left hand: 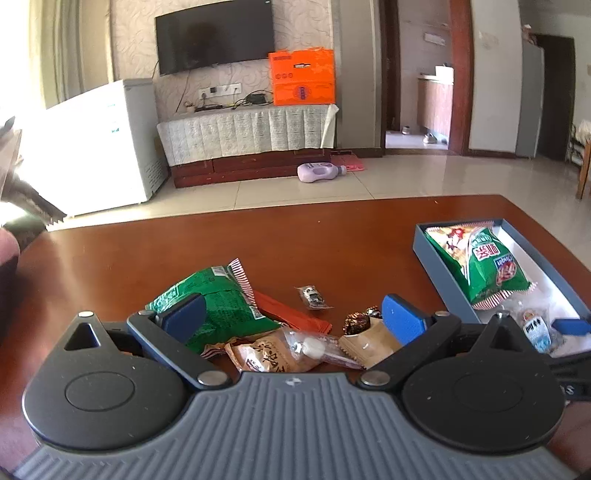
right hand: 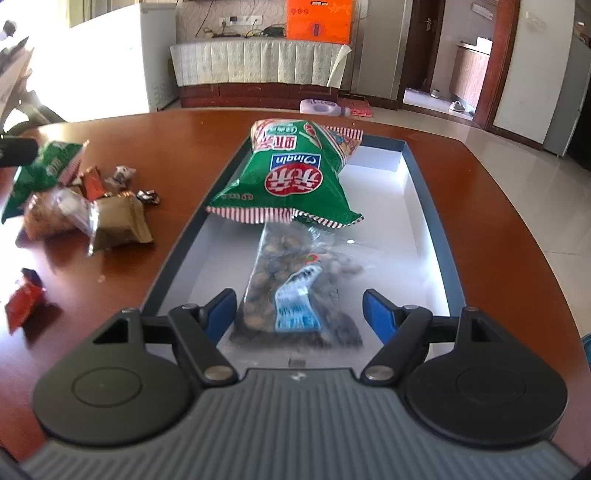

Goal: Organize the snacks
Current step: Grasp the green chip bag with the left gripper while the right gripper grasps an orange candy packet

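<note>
Two grippers over a glossy reddish-brown table (left hand: pixel 295 236), so here's the layout. Left gripper (left hand: pixel 293 319) has its jaws spread wide, nothing pinched, and it hangs over the loose snack pile. Right ahead of its left finger is a green bag (left hand: pixel 218 299), with an orange-red packet (left hand: pixel 295 314) poking out from under it. Between the fingers sit a brown wrapped cake (left hand: pixel 266 354), a clear packet with a white sweet (left hand: pixel 314 347) and a tan packet (left hand: pixel 369 341). Slightly further out there's a dark foil candy (left hand: pixel 358 321) and a small clear-wrapped one (left hand: pixel 314 295).

Right gripper (right hand: pixel 299 314) is also spread, its blue pads apart from the clear nut bag (right hand: pixel 295 291) that lies between them in the box (right hand: pixel 424 206). That box is a shallow blue-grey tray with a white floor. Further ahead in the same box, another green bag (right hand: pixel 291 177) leans over the far end of the nut bag. Off to this gripper's left is the pile, plus a red packet (right hand: pixel 22 301) lying on its own nearer in.

Room-wise: pale tiled floor (left hand: pixel 424 181), a wall TV (left hand: pixel 214 35) above a low cabinet with a patterned cover (left hand: pixel 243 129), an orange carton (left hand: pixel 303 77) on top of it, a white chest freezer (left hand: pixel 96 144) at the left, and a purple bottle (left hand: pixel 319 171) lying on the floor. Doorway (left hand: pixel 421 81) on the right, wood-framed.
</note>
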`<action>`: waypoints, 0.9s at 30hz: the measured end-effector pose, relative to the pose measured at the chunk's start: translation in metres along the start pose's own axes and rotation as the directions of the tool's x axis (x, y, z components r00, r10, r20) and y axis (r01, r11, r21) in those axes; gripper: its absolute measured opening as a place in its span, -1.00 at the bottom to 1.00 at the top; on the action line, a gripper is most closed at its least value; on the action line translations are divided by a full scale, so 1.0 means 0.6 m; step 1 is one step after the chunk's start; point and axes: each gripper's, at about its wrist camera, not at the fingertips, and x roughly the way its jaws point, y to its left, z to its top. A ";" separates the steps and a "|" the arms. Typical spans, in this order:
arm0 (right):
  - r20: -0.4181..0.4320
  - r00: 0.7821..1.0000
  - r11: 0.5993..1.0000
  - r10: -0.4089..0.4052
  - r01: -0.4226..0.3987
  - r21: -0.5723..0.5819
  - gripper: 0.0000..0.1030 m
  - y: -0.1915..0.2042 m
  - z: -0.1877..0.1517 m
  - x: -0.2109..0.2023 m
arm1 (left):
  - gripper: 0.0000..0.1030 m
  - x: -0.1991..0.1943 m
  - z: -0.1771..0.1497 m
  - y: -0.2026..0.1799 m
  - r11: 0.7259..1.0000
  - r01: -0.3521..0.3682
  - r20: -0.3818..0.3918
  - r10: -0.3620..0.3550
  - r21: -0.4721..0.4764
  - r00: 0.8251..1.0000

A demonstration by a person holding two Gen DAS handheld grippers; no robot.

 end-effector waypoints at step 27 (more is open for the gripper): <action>0.156 0.935 0.931 0.318 -0.278 -0.236 0.49 0.154 0.007 -0.115 | 0.99 0.033 -0.002 0.118 0.983 -0.132 -0.010 0.131 -0.129 0.991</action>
